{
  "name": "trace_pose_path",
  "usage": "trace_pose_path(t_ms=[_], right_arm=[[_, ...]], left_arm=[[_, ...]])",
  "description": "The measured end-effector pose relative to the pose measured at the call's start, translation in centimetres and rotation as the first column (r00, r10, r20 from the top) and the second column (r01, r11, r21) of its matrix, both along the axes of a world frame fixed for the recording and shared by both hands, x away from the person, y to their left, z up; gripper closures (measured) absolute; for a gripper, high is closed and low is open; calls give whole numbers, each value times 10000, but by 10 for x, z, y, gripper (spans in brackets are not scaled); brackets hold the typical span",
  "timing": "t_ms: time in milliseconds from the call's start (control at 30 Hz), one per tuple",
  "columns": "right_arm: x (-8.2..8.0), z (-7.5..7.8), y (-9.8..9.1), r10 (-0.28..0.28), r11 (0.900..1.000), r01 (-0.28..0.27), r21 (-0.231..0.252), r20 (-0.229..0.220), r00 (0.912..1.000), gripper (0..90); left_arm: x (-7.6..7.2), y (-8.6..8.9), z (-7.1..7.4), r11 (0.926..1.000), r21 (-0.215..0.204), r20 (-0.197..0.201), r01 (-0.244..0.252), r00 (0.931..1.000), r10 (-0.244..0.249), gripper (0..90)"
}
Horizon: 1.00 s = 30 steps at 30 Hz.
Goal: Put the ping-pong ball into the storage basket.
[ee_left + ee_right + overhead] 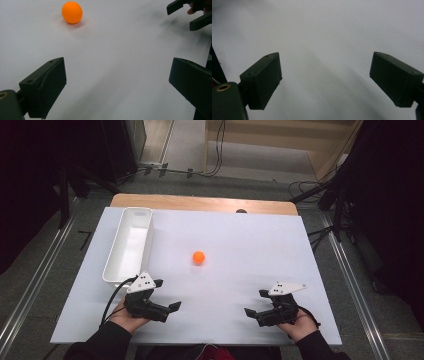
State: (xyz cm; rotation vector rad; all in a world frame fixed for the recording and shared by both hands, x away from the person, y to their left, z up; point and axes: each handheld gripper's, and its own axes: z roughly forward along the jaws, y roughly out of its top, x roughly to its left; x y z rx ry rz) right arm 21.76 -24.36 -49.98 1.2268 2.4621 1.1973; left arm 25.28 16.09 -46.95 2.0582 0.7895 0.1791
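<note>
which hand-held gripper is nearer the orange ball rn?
Left. The left hand-held gripper sits near and left of the orange ball, jaws open. The right hand-held gripper is farther off, near and right of it, also open. Neither touches the ball.

Surface matt white, smooth; ball smooth orange plastic; bin glossy white plastic; jaws matt black.

A wooden table under a white board, black cables on the grey floor.
</note>
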Motion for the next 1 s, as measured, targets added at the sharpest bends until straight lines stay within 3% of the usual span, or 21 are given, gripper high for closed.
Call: trace_pose_path(t_ms=[100, 333, 567, 1000], right_arm=[[0, 0, 0, -2, 10000, 2, 16, 21, 10000, 93], [0, 0, 0, -16, 10000, 16, 13, 3, 10000, 93], [0, 0, 0, 1, 10000, -1, -1, 2, 10000, 93], [0, 0, 0, 6, 10000, -6, 17, 0, 10000, 93]], left_arm=[[1, -4, 0, 9999, -16, -69, 120, 9999, -121, 0], [2, -8, 2, 9999, -44, 302, -115, 9995, 116, 0], [5, -15, 2, 9997, -35, 104, -258, 9996, 258, 0], [12, -33, -1, 9996, -137, 215, -237, 9995, 240, 0]])
